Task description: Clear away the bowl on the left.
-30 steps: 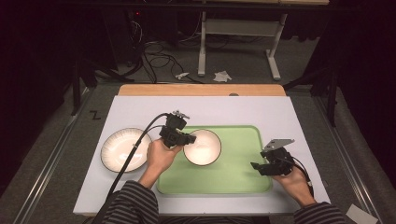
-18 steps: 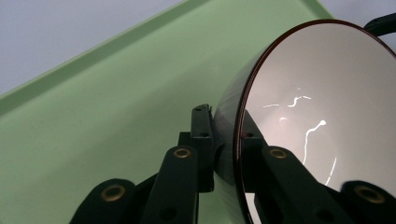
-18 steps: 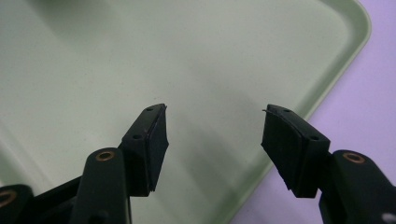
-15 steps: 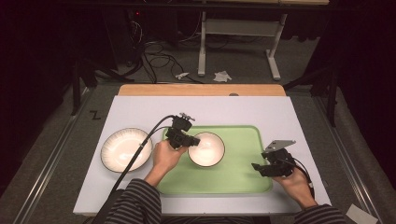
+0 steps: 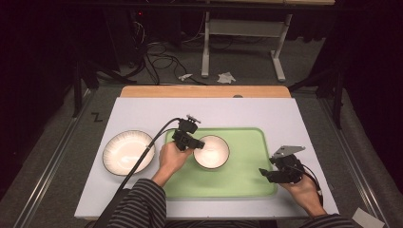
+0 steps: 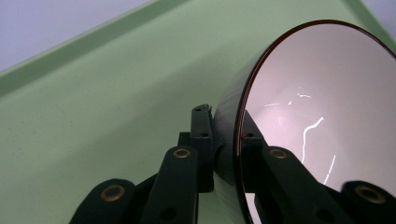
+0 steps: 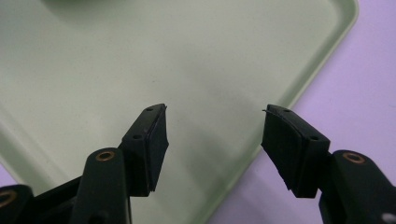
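A white bowl (image 5: 212,151) with a dark rim is seen on the left half of a green tray (image 5: 247,180) lying on the white table (image 5: 142,109); its near-left rim is clamped by the left tool (image 5: 192,143), one jaw inside and one outside the wall, as shown in the left gripper view (image 6: 224,154). The right tool (image 5: 266,174) is held over the tray's near-right corner with its jaws spread wide and nothing between them, the tray edge and table being visible beyond them in the right gripper view (image 7: 212,135). A second, larger white bowl (image 5: 128,152) is set on the table just left of the tray, apart from both tools.
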`<state>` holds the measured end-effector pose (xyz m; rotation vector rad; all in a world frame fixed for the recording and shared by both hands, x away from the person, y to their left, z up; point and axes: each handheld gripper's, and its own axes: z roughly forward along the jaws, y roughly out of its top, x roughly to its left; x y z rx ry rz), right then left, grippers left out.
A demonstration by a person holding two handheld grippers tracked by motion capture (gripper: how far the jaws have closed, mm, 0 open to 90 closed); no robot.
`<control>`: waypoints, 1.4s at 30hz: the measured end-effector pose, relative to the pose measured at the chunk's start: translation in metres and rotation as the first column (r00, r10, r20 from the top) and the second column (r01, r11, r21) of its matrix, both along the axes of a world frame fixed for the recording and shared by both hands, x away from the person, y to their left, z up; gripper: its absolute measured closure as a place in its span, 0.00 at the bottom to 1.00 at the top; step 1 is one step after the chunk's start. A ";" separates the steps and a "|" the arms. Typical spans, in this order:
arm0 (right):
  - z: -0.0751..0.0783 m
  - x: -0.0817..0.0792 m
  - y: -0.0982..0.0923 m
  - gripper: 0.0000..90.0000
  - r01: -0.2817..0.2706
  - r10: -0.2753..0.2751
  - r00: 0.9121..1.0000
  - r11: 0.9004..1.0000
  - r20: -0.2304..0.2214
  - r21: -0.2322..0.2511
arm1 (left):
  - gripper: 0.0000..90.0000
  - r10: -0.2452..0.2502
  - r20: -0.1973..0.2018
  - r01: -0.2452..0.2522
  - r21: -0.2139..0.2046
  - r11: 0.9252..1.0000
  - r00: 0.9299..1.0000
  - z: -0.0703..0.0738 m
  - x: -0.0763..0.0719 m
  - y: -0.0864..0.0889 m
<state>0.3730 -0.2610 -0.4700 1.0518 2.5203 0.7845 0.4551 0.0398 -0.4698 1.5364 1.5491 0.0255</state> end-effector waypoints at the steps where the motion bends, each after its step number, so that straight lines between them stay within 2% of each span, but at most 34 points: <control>1: 0.000 0.000 0.000 0.46 0.000 0.000 1.000 1.000 0.000 0.000 | 0.91 0.000 0.000 0.000 0.000 1.000 1.000 0.000 0.000 0.000; 5: 0.001 -0.004 -0.004 0.46 0.016 -0.016 1.000 1.000 -0.001 -0.004 | 0.91 -0.003 -0.012 0.003 0.007 1.000 1.000 -0.005 0.004 -0.001; 25: 0.000 -0.005 -0.006 0.46 0.015 -0.015 1.000 1.000 0.002 -0.009 | 0.90 0.030 -0.024 -0.030 0.005 1.000 0.999 -0.010 0.008 -0.001; 26: 0.000 -0.005 -0.006 0.46 0.015 -0.015 1.000 1.000 0.001 -0.004 | 0.90 -0.031 -0.033 0.032 0.047 0.998 0.999 -0.011 0.007 0.004; 27: 0.000 -0.005 -0.006 0.46 0.014 -0.014 1.000 1.000 0.001 -0.008 | 0.91 0.003 -0.019 -0.003 0.012 1.000 1.000 -0.012 0.009 0.000; 28: 0.000 -0.005 -0.006 0.46 0.011 -0.011 1.000 1.000 -0.001 -0.004 | 0.91 0.003 -0.019 -0.003 0.012 1.000 1.000 -0.012 0.009 0.000; 29: -0.001 -0.005 -0.006 0.46 0.012 -0.012 1.000 1.000 -0.003 -0.005 | 0.91 0.030 -0.025 -0.030 0.020 0.999 0.999 -0.013 0.008 -0.001; 37: 0.000 -0.003 -0.005 0.46 0.003 -0.003 1.000 1.000 -0.002 -0.006 | 0.90 0.028 -0.018 -0.028 0.020 0.999 0.999 -0.014 0.008 -0.001; 39: -0.001 -0.003 -0.004 0.46 0.005 -0.005 1.000 1.000 -0.005 -0.006 | 0.87 0.028 -0.028 -0.028 0.000 1.000 0.999 -0.013 0.008 -0.001; 42: -0.001 -0.003 -0.004 0.46 0.004 -0.004 1.000 1.000 -0.004 -0.004 | 0.82 0.026 -0.021 -0.026 -0.002 1.000 0.999 -0.011 0.007 0.000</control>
